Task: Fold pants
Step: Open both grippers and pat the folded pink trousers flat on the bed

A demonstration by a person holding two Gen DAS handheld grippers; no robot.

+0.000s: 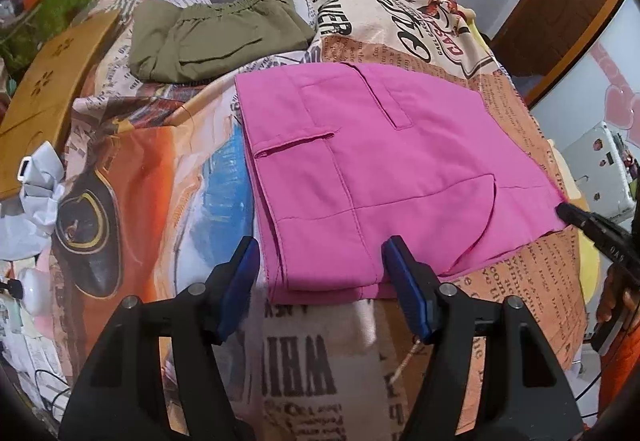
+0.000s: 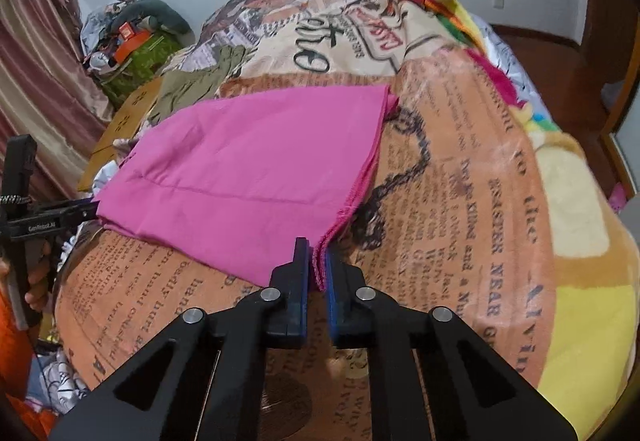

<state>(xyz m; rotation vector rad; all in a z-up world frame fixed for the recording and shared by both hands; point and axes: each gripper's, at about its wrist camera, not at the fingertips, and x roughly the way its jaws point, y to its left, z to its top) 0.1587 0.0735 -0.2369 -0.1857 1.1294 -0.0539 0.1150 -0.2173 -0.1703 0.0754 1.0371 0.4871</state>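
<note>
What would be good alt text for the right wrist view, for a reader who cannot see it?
The right tongs are shut on the near corner of folded pink pants lying on a newspaper-print blanket. The left tongs reach the pants' far left edge; olive pants lie behind.

Bright pink pants (image 1: 372,177), already folded into a flat rectangle on the printed blanket (image 1: 160,169). Pocket seams face up, layered edges stacked along one side. One hem corner (image 2: 318,261) is pinched up off the blanket.
</note>
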